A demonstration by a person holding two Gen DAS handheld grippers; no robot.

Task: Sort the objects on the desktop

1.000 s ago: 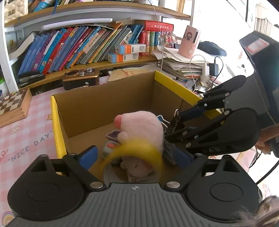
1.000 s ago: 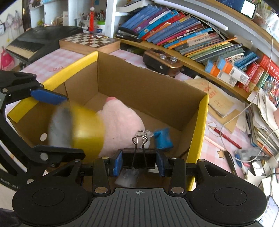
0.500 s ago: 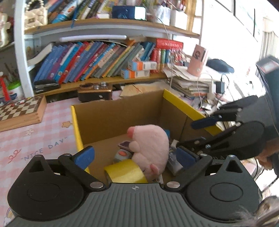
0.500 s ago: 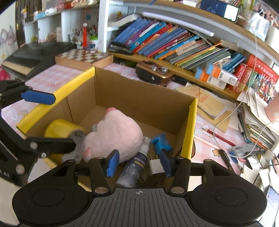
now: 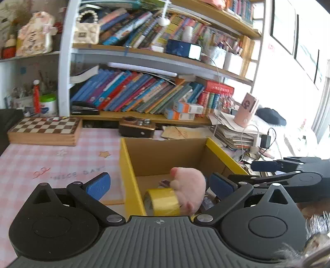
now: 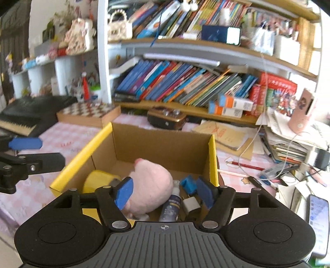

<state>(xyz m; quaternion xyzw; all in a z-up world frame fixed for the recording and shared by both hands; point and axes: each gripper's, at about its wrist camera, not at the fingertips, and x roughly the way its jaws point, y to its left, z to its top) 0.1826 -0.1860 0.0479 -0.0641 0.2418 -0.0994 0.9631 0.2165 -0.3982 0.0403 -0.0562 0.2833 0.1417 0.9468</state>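
Matt brown cardboard box [image 6: 165, 144], fuzzy cloth plush [image 6: 152, 181], apparently glossy yellow tape roll [image 5: 163, 201], checked tablecloth [image 5: 51, 162].

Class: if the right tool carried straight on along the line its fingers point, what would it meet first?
Most likely the pink plush toy inside the cardboard box; the right tool has just been opening, empty. Depth is uncertain.

My tape roll [image 5: 163, 201] lying half hidden behind my gripper body, plush [image 6: 151, 186] covering the box [image 6: 212, 156] floor, bottle [image 6: 172, 207] base hiding below my frame, upper shelf books [image 6: 165, 18] blurring, phone [image 6: 317, 221] getting cut at the edge.
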